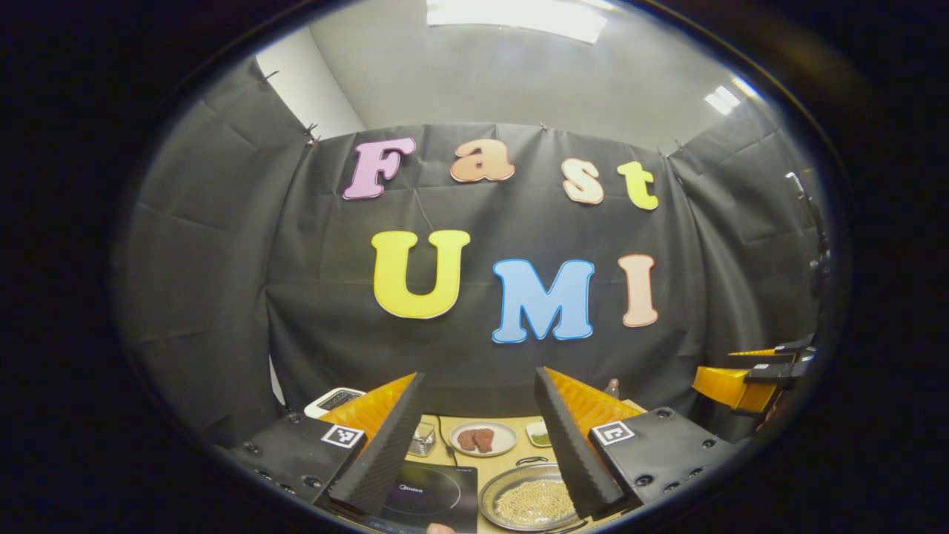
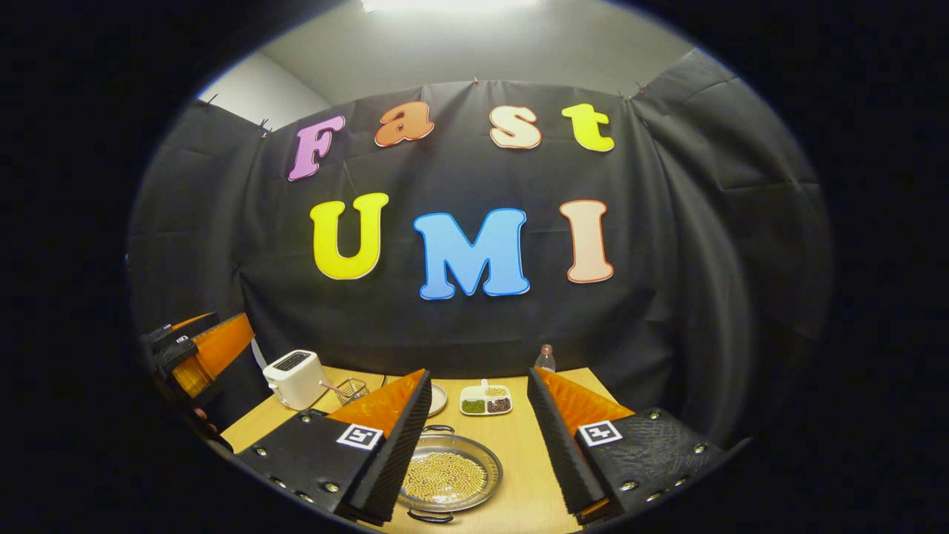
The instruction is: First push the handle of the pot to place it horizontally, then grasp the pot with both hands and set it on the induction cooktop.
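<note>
Holding left gripper and right gripper raised above the table, fingers spread wide, gripping nothing. Pot resting beside induction cooktop, apparently awaiting the handle push; handle orientation unclear.

A white toaster stands on the wooden table, far left of the claw, a small wire basket beside it. Beyond the claw lie a divided dish of beans and a bottle. A plate of meat sits ahead.
</note>
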Motion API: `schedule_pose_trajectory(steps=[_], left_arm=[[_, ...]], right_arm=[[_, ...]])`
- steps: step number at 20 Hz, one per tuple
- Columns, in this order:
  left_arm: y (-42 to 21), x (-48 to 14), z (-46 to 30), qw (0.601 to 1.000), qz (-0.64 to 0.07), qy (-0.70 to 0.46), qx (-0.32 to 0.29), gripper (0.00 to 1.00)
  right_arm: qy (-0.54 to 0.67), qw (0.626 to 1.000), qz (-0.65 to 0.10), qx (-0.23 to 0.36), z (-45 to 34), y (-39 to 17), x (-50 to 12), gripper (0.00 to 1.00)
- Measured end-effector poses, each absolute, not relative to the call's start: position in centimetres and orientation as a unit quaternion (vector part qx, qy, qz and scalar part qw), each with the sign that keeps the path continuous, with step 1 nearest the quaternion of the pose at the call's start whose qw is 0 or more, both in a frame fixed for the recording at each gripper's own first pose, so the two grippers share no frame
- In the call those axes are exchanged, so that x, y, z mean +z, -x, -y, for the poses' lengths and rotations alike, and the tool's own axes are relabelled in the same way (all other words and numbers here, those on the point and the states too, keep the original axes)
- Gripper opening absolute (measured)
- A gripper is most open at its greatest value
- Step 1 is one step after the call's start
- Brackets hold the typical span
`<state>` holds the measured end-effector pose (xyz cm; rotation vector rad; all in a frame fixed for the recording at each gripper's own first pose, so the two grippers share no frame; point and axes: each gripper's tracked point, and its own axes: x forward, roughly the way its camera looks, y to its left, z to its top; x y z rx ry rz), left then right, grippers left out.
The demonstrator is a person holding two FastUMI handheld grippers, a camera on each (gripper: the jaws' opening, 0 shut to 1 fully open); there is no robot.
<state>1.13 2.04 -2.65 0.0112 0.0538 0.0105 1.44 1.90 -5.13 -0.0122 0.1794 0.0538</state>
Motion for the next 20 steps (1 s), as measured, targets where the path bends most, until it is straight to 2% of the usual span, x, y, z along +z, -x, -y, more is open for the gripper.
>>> schedule_pose_trajectory(steps=[1,3,4,5,7,8,9,11,12,13,16,17,20], left_arm=[[-1.0,-3.0,-2.1,1.0,-0.029,-0.006,0.006,0.96],[-1.1,-3.5,-2.5,0.999,-0.034,-0.006,0.006,0.96],[-1.2,-3.7,-2.6,0.999,-0.037,-0.007,0.006,0.93],[-1.2,-4.0,-2.9,0.999,-0.04,-0.008,0.008,0.93],[-1.0,-4.7,-3.4,0.999,-0.046,-0.008,0.009,0.93],[-1.0,-5.1,-3.4,0.999,-0.051,-0.006,0.005,0.93],[-0.9,-5.6,-3.7,0.999,-0.054,-0.003,0.005,0.99],[-0.8,-6.2,-4.8,0.998,-0.06,0.001,0.013,0.93],[-0.7,-6.4,-5.2,0.998,-0.062,0.001,0.016,0.96],[-0.6,-6.4,-5.6,0.998,-0.063,0.001,0.02,0.99],[-0.6,-6.7,-6.7,0.997,-0.066,-0.003,0.028,0.93],[-0.5,-6.9,-7.1,0.997,-0.067,-0.003,0.03,0.93],[-0.3,-7.2,-8.4,0.997,-0.069,-0.002,0.038,0.94]], right_arm=[[0.004,0.994,-0.101,0.031,-2.3,-1.7,-5.9,0.74],[0.005,0.991,-0.128,0.033,-2.6,-1.7,-7.6,0.7],[0.003,0.989,-0.142,0.04,-2.9,-1.8,-8.3,0.55],[0.004,0.987,-0.158,0.039,-3.3,-1.9,-9.5,0.46],[0.003,0.981,-0.188,0.047,-4.1,-1.6,-11.2,0.43],[-0.001,0.977,-0.207,0.058,-4.7,-1.6,-12.1,0.34],[-0.004,0.973,-0.223,0.065,-5.3,-1.6,-13.3,0.29],[-0.007,0.966,-0.249,0.074,-6.0,-1.7,-15.2,0.29],[-0.008,0.962,-0.26,0.08,-6.5,-1.7,-15.7,0.24],[-0.01,0.959,-0.269,0.088,-7.0,-1.5,-16.3,0.24],[-0.016,0.943,-0.316,0.106,-8.6,-0.9,-19.0,0.23],[-0.022,0.936,-0.333,0.113,-9.1,-0.7,-19.6,0.05],[-0.032,0.913,-0.385,0.132,-10.5,0.3,-22.8,0.02]])
